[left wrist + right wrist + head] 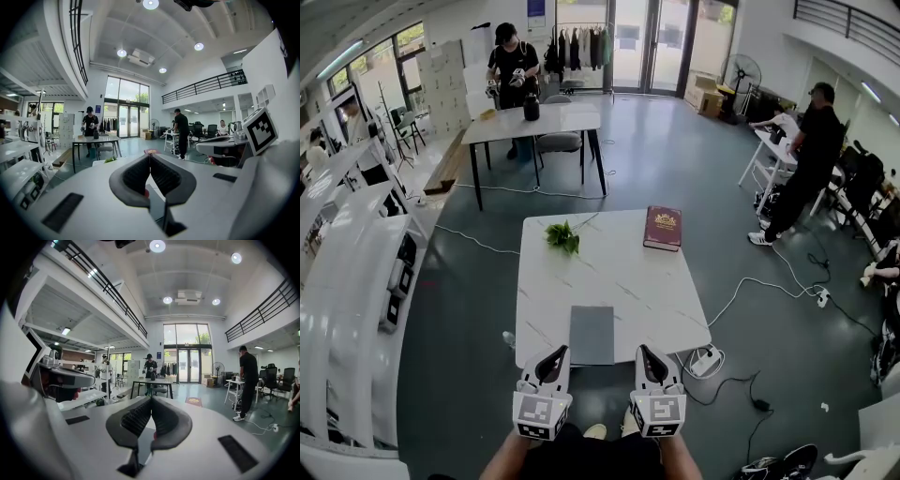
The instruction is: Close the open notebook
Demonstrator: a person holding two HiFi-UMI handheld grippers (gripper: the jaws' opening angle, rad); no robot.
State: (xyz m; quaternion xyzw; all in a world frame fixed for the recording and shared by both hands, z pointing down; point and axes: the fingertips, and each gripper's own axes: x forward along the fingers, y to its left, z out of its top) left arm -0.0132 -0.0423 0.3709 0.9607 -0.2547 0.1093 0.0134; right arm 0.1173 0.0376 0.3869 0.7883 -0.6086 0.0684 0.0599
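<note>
Between the two pairs of tongs and just ahead of their tips, the grey notebook (592,335) lies flat at the near edge of the white surface (609,272). From the head view it shows as one plain grey panel, so it looks closed already rather than spread open. The left tongs (555,352) and the right tongs (646,352) flank it, apart from it. Each is closed with nothing gripped, and each gripper view shows the ribbed pads pressed together.

The notebook looks thin and light, with a smooth cover. I judge it would skate on the polished surface if pushed from the side. A single cover should bend a little when lifted but is unlikely to be fragile. The best hold looks to be the free long edge of the cover, away from the spine. I cannot tell which side the spine is on.

Well beyond the tongs lie a red book (663,228) and a green sprig (563,236), clear of any work here.
</note>
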